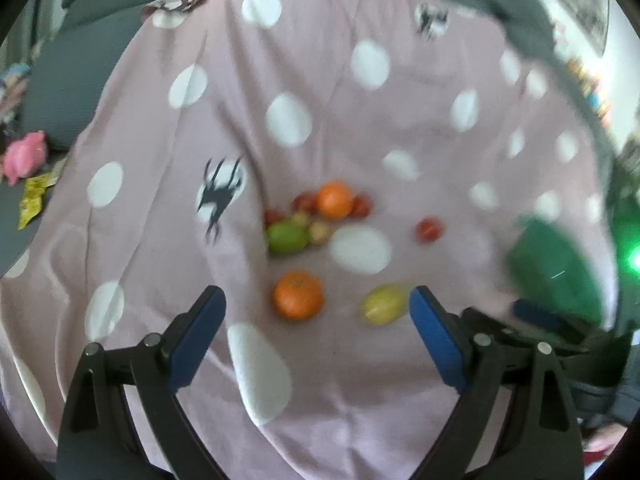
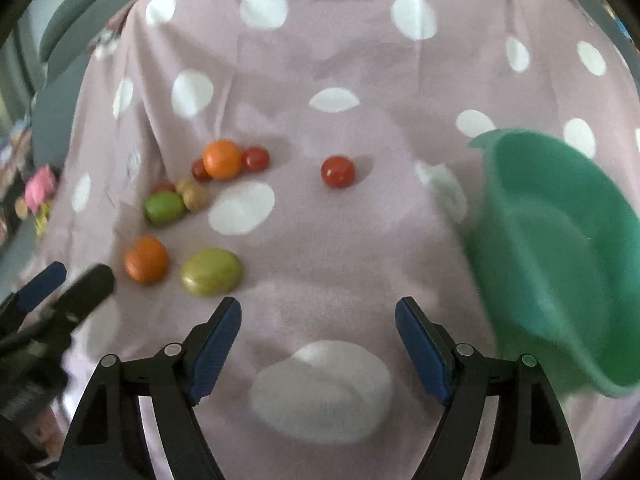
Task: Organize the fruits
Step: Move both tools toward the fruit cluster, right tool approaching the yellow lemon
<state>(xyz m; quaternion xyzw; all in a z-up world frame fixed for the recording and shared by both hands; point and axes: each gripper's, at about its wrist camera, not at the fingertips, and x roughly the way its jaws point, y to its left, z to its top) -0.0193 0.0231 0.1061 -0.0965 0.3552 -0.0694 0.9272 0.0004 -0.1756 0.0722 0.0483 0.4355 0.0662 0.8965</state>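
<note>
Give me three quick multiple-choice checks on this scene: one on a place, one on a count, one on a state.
1. Where is the green bowl relative to the fruit?
A. To their right
B. To their left
C. Under them

2. How many oranges lie on the pink spotted cloth?
A. One
B. Two
C. Four

3. What state is the right gripper in?
A. Shut on a fruit
B. Shut, empty
C. Open, empty

Answers:
1. A, the bowl sits at the right edge of the right wrist view, apart from all the fruit.
2. B, one orange in the far cluster, another orange beside the yellow-green fruit.
3. C, its fingers stand wide apart over bare cloth.
</note>
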